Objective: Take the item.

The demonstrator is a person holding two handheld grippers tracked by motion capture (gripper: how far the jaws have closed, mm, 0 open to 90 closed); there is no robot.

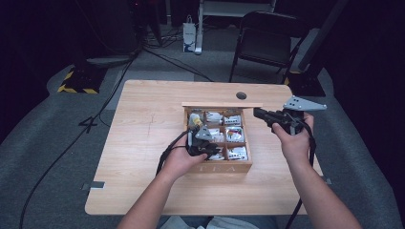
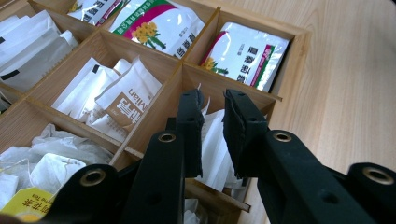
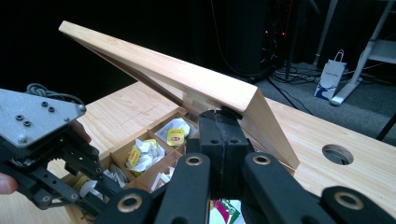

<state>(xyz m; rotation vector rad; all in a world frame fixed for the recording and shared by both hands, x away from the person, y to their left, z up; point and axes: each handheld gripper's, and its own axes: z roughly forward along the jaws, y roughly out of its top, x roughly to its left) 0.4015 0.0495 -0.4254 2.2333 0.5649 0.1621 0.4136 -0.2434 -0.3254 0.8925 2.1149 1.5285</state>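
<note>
A wooden tea box (image 1: 229, 168) stands mid-table, split into small compartments, with its lid (image 1: 222, 104) raised. My left gripper (image 1: 215, 153) reaches into a front compartment. In the left gripper view its jaws (image 2: 214, 126) stand a narrow gap apart, and a white tea sachet (image 2: 211, 149) rises between them without being visibly pinched. Brown-and-white sachets (image 2: 126, 100) fill the compartment beside it, and green-and-pink packets (image 2: 161, 25) fill the row beyond. My right gripper (image 1: 258, 113) is shut, its tips (image 3: 219, 122) against the lower edge of the tilted lid (image 3: 187, 77).
A round cable hole (image 1: 241, 95) is cut in the table behind the box. Bare tabletop (image 1: 143, 133) stretches to the left of the box. A folding chair (image 1: 267, 43) and a paper bag (image 1: 189, 36) stand on the floor beyond the table.
</note>
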